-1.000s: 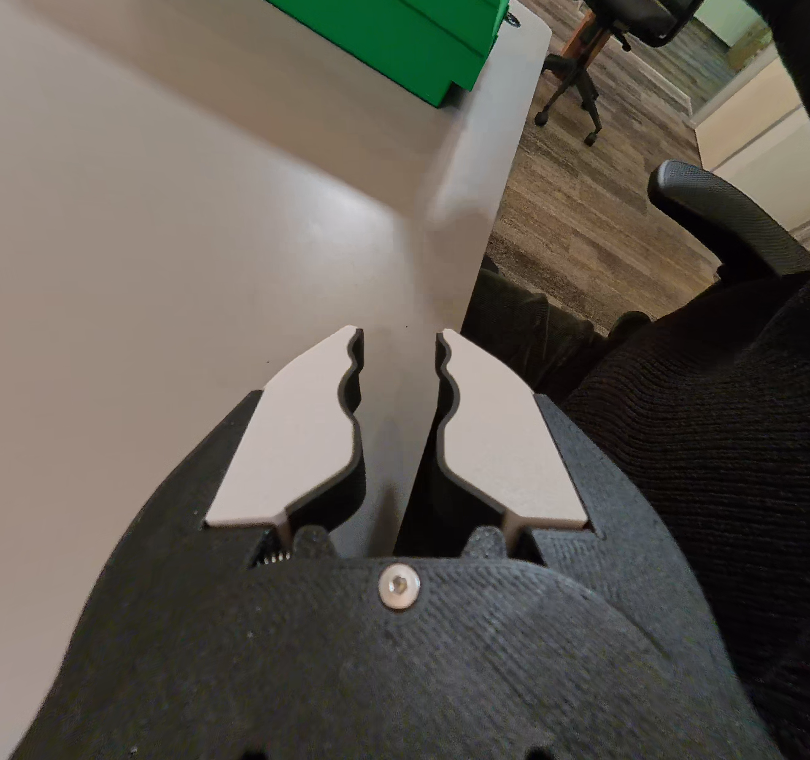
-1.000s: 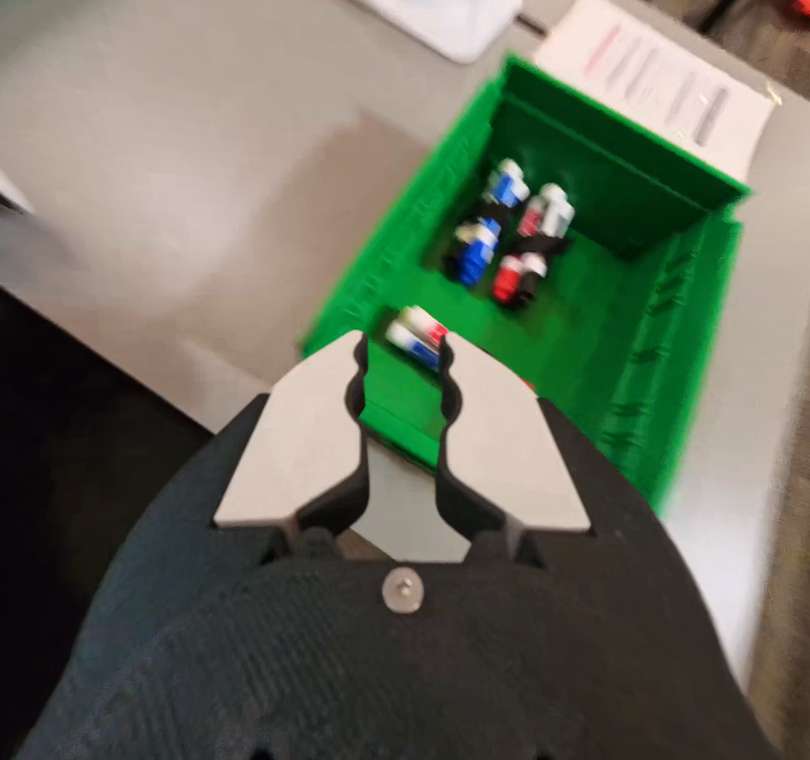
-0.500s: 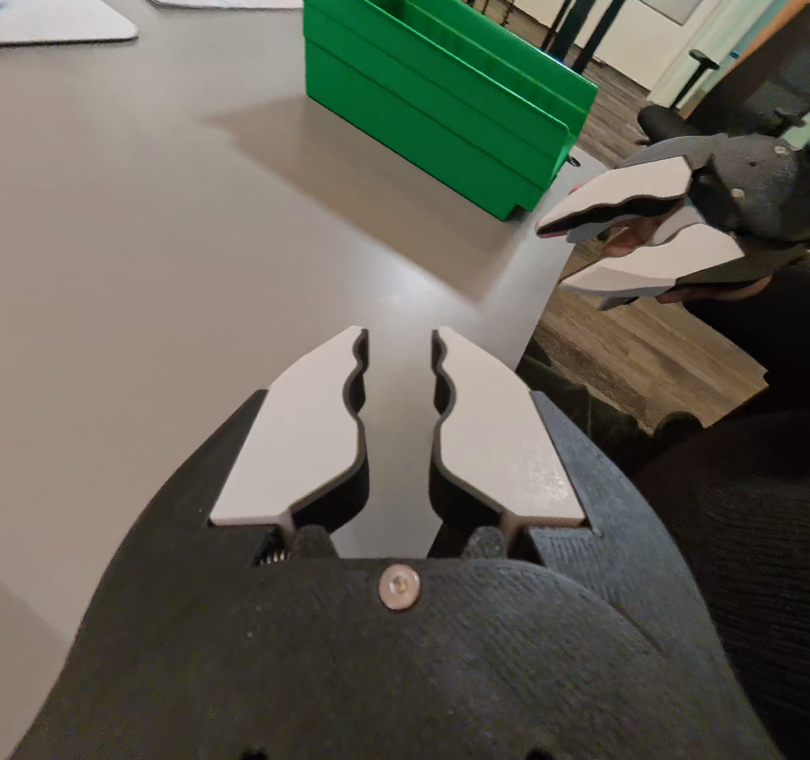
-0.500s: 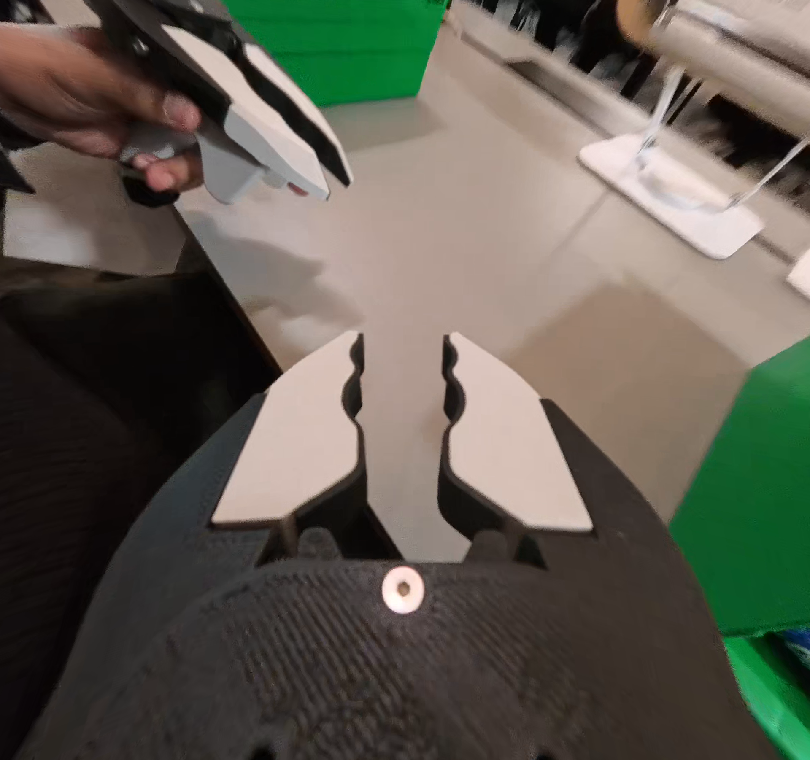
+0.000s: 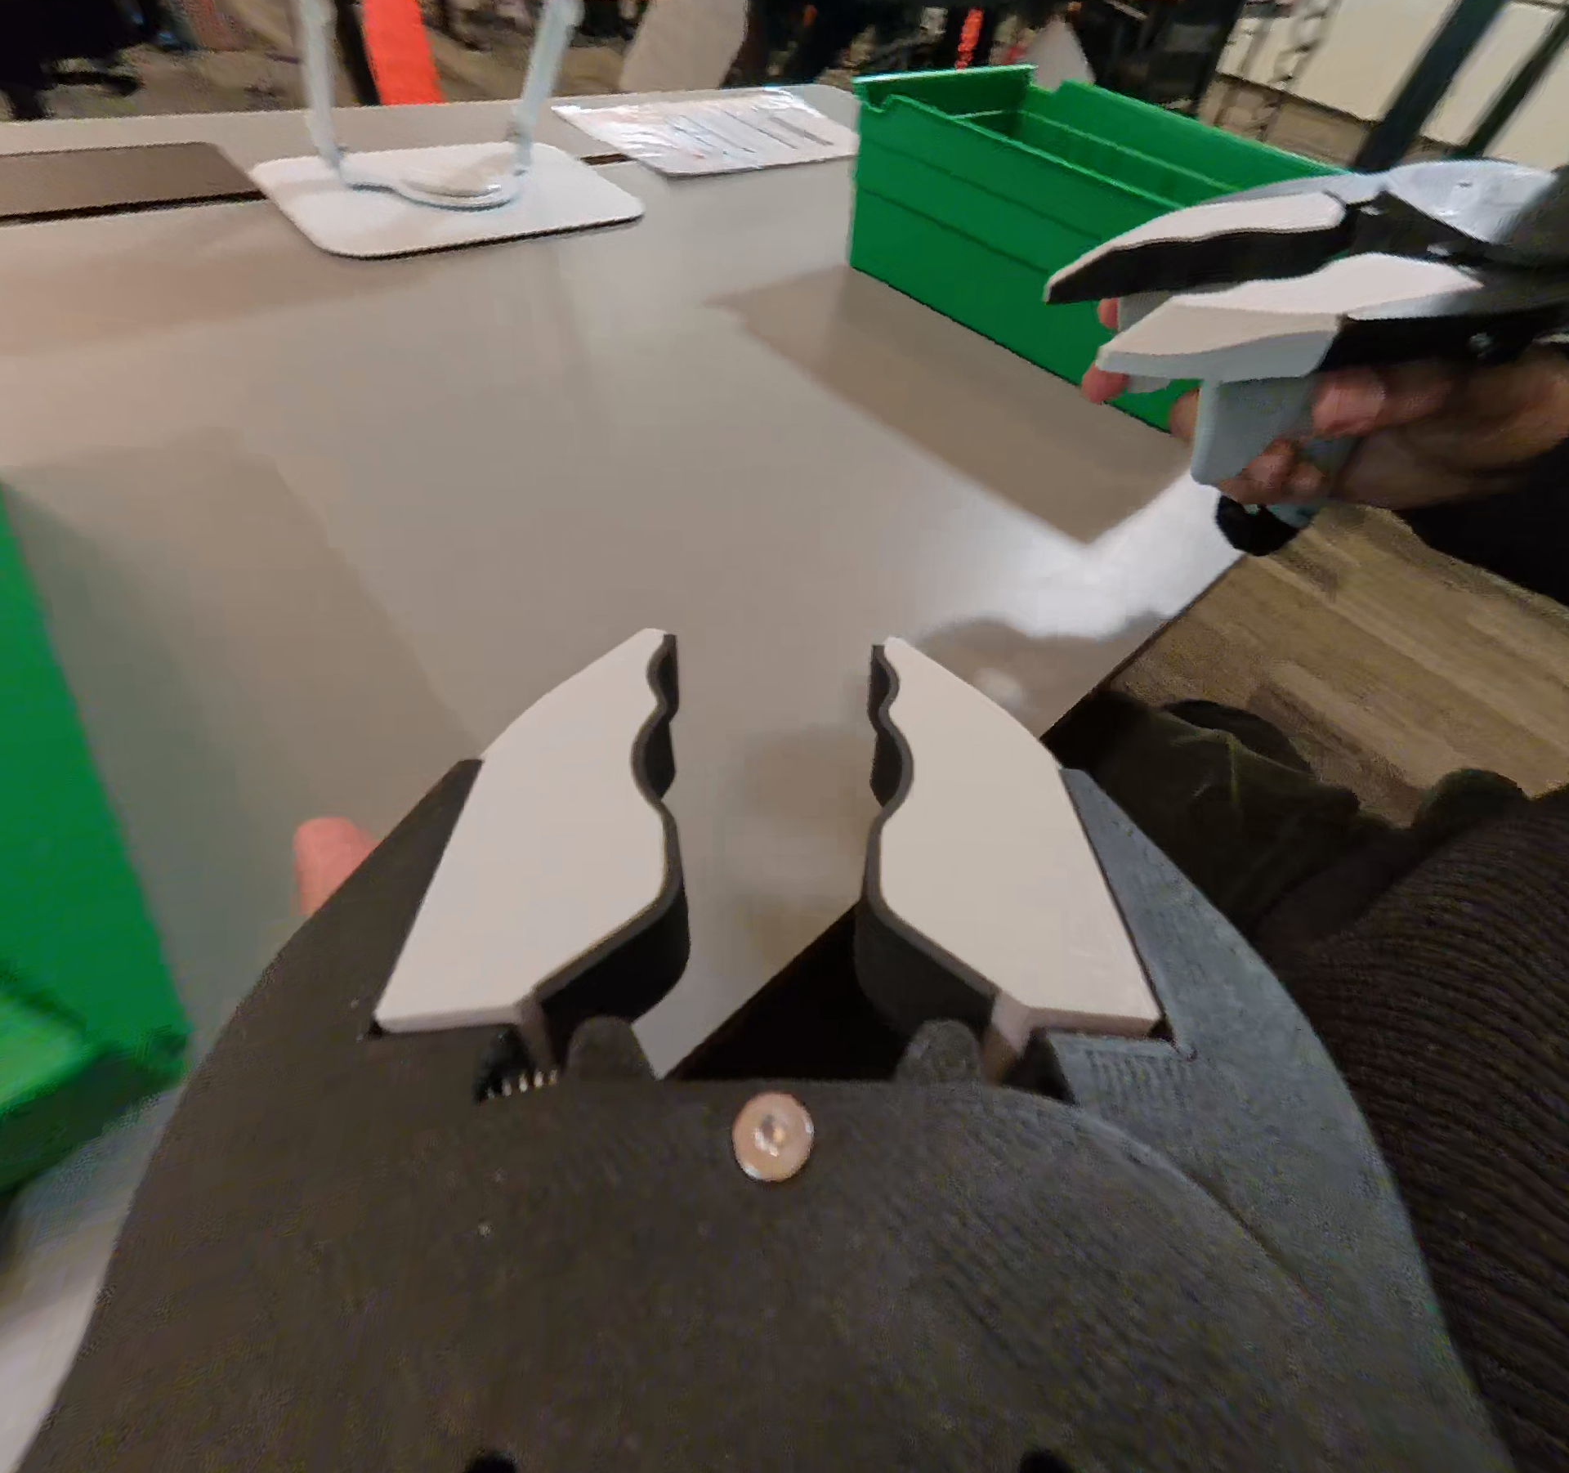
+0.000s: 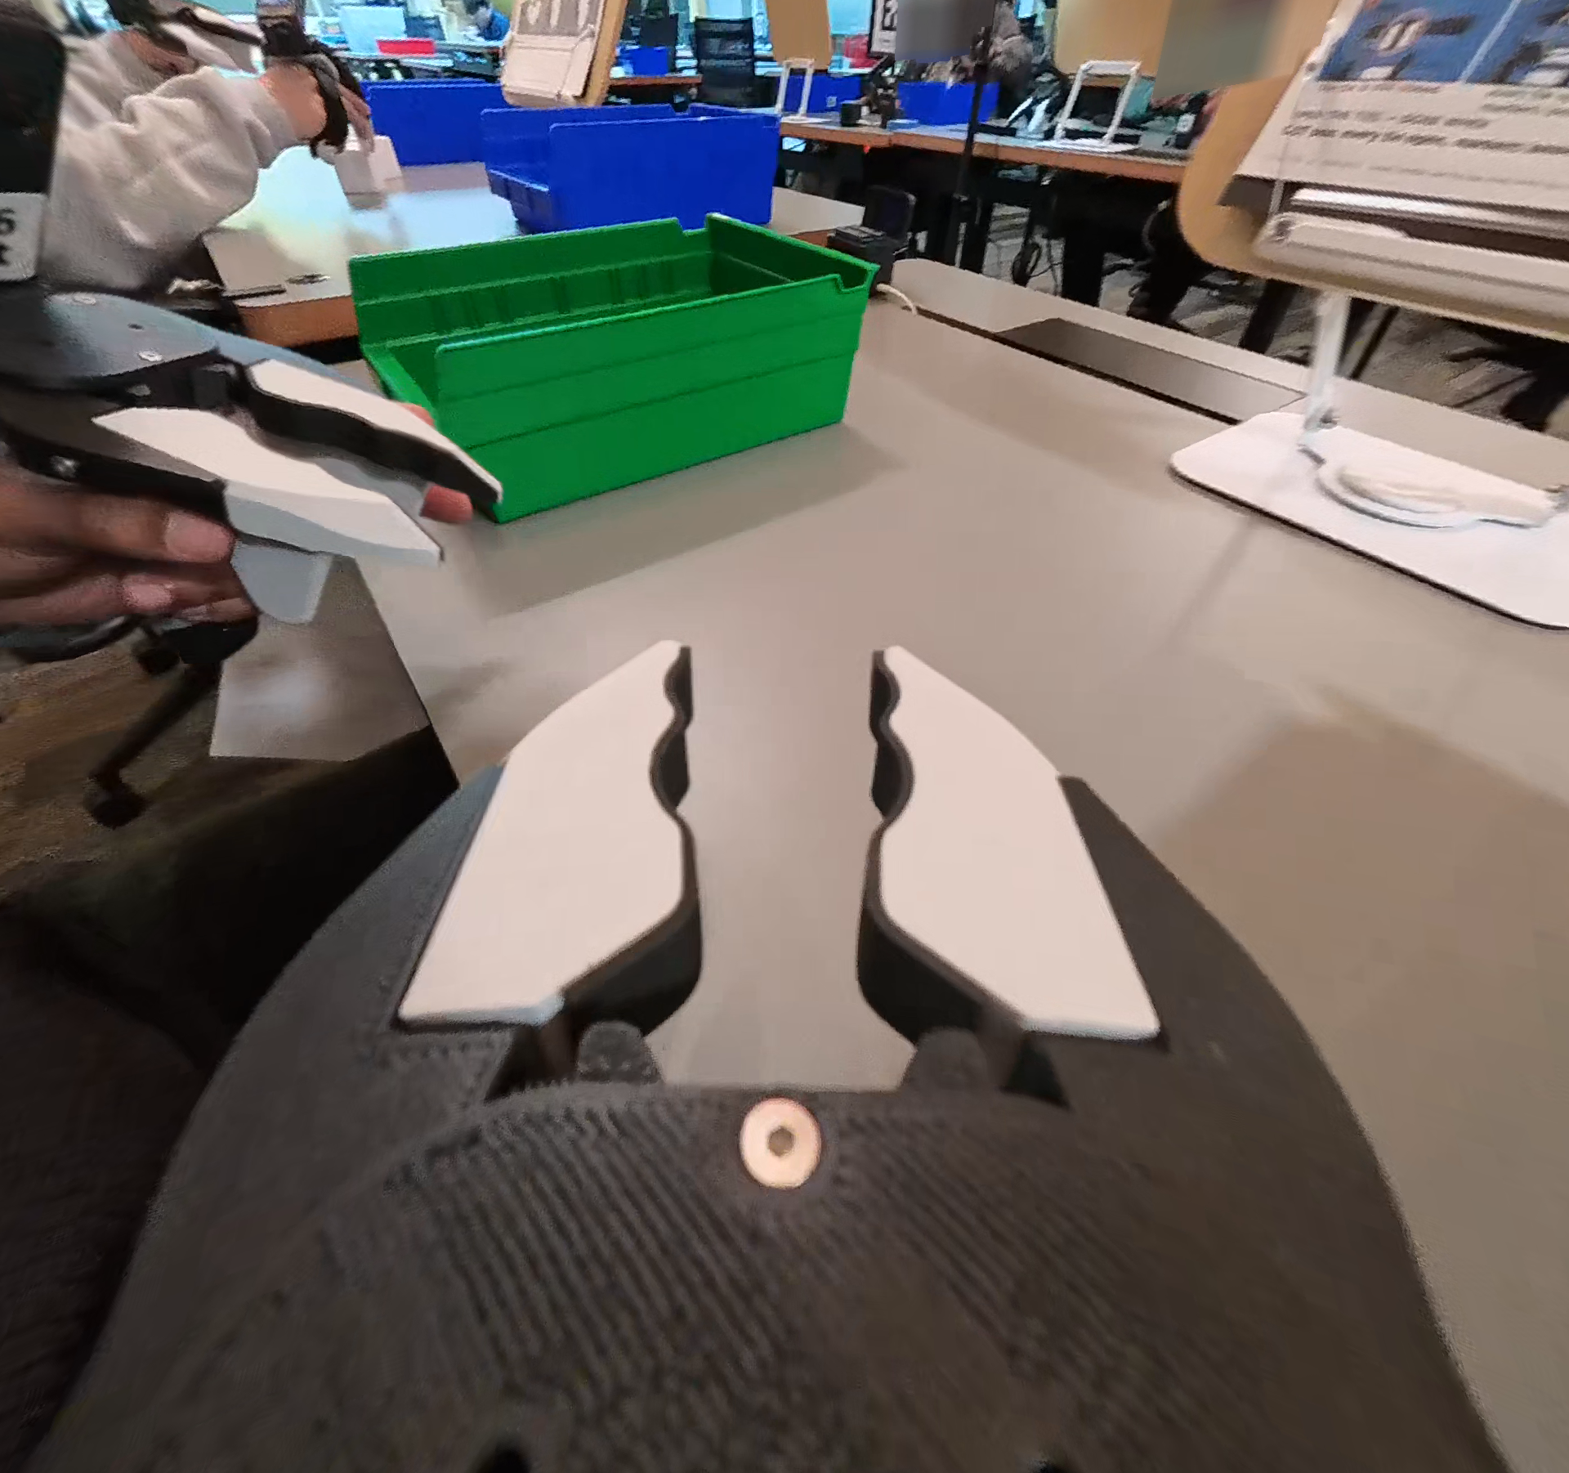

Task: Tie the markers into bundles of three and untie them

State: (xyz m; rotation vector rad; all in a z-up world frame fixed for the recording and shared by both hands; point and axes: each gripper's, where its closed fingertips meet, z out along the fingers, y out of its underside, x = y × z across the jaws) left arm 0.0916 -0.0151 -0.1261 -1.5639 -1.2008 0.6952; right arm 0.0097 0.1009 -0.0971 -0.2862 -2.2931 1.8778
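Tongs apart (blue bins rightward)

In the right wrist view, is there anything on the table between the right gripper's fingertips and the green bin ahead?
Nothing. In the right wrist view only bare grey table lies between the open right gripper and the green bin. The left gripper hangs off to the side.

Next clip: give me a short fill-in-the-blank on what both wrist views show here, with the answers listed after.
1. The bin on the table is coloured ____.
2. Both the left hand-held gripper and the right hand-held gripper have jaws that are ____.
3. Between its fingers, each hand-held gripper holds ____.
4. The white stand rests on the ____.

Missing words: green; open; nothing; table
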